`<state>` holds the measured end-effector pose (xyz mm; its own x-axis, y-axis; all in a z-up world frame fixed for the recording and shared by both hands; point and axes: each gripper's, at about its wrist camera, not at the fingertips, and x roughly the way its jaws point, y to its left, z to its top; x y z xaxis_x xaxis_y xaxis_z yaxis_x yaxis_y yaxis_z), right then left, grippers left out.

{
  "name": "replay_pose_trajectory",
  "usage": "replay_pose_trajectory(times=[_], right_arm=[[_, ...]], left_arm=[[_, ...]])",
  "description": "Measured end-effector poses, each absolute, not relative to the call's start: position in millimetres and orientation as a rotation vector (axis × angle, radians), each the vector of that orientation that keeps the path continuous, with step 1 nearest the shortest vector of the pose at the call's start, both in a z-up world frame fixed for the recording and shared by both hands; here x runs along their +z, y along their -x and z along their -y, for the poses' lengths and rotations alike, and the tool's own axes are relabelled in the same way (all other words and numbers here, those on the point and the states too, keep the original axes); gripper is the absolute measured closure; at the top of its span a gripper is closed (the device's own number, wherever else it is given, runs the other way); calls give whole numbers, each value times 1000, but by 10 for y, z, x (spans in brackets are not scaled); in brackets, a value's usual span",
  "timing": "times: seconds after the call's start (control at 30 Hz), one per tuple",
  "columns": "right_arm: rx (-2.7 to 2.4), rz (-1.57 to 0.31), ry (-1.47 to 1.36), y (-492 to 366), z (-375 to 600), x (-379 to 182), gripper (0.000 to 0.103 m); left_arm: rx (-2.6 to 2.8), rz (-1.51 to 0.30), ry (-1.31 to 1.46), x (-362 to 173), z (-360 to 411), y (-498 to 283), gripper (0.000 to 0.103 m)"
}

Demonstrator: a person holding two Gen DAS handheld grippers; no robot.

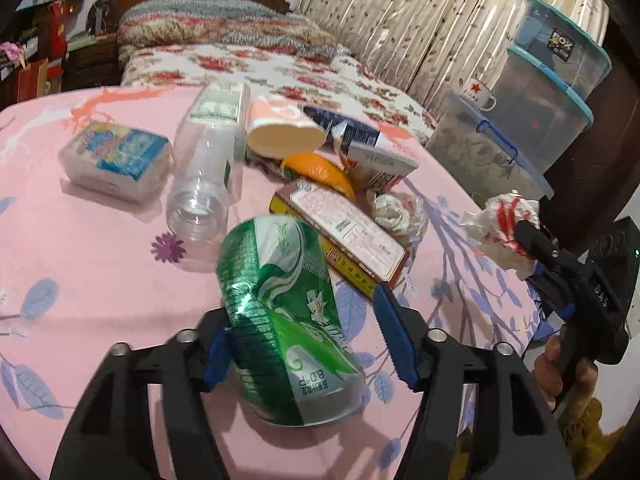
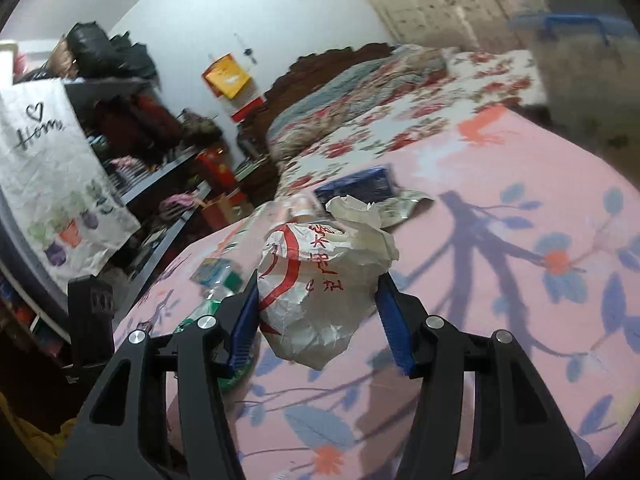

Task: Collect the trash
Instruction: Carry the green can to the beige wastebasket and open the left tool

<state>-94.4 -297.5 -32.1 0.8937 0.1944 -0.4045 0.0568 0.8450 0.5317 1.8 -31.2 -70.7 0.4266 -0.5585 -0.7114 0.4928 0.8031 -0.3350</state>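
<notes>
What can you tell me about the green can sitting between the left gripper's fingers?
The green can looks like thin metal, printed with white swirls, a white flower and white lettering. It is crushed and dented along its side, and lies tilted on the pink tablecloth, its bottom end toward the camera. It sits between the fingers of the left gripper: the left blue pad touches its dented side, while a gap shows at the right pad. Its far end nearly meets the flat cardboard box behind it.
</notes>
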Motion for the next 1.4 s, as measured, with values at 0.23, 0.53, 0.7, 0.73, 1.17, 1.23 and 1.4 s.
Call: replay_pose_trajectory(times=[0.23,0.53,0.7,0.73,1.17,1.23,1.4], right_arm=[[58,-457,-589,961,3097,-378,46],[46,-453,-573,971,3128,-385,46],[-8,-508,-521,923,3186,-454,46],[-14,-510,-520,934,3213,-464,46],[-208,-471,-555,1354,4056,-532,46],[-261,-471,-562,1441,4352,-527,46],[-371,-479,-595,1564,5116,-544,46]], left_arm=[[-681,-886,103,-596,240,49,73],[-718,-788,180,-114,90,62,73],[-780,-774,152,81,316,-13,74],[-794,-778,147,100,367,-31,74],[-1091,-899,-75,-84,2336,-210,74],[-1135,-924,-97,-120,2721,-230,74],[-1248,-969,-165,-160,3888,-296,74]])
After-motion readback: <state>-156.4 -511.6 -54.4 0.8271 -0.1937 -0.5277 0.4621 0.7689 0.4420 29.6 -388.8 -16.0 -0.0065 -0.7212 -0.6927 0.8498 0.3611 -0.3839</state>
